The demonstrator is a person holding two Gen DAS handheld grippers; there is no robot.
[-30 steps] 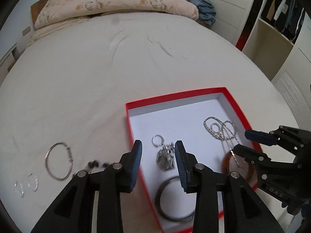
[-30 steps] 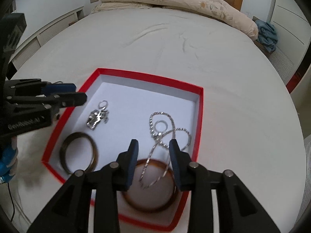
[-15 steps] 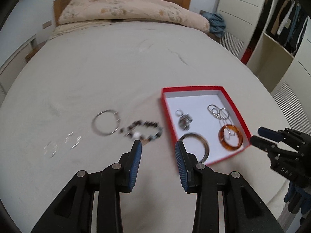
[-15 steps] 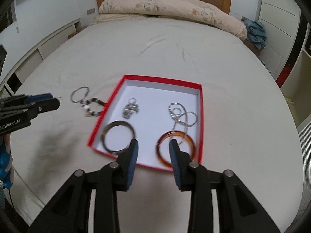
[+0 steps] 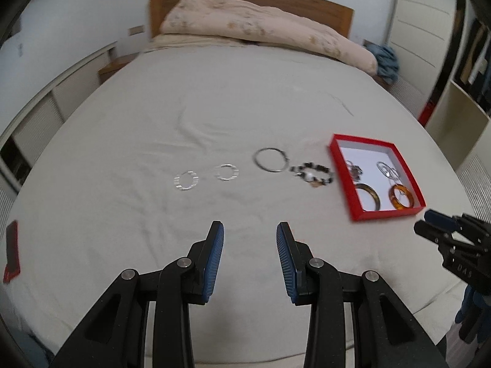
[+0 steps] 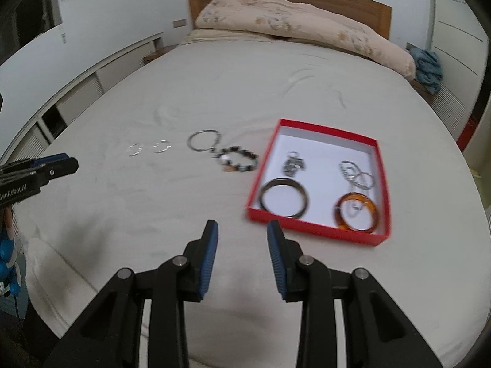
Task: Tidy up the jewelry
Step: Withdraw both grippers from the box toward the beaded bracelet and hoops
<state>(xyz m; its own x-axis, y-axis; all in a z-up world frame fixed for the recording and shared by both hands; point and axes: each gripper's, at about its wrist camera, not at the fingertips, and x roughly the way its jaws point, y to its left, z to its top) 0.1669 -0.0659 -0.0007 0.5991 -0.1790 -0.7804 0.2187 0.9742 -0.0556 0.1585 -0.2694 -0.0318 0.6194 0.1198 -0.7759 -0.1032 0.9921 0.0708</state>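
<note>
Both tongs, left tongs (image 5: 250,230) and right tongs (image 6: 242,228), gape empty near the red-rimmed, white-floored jewelry box (image 6: 319,234).

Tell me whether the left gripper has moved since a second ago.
Yes. The left gripper has pulled back from the red box, which it hovered over before; the box now sits far off to its right.

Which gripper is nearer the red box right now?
Right. The right gripper hovers just short of the red box's near wall; the left gripper sits farther off, beside the loose bracelets.

Bedroom: bed (image 5: 245,116), duvet (image 5: 260,27), wardrobe (image 5: 466,61)
</note>
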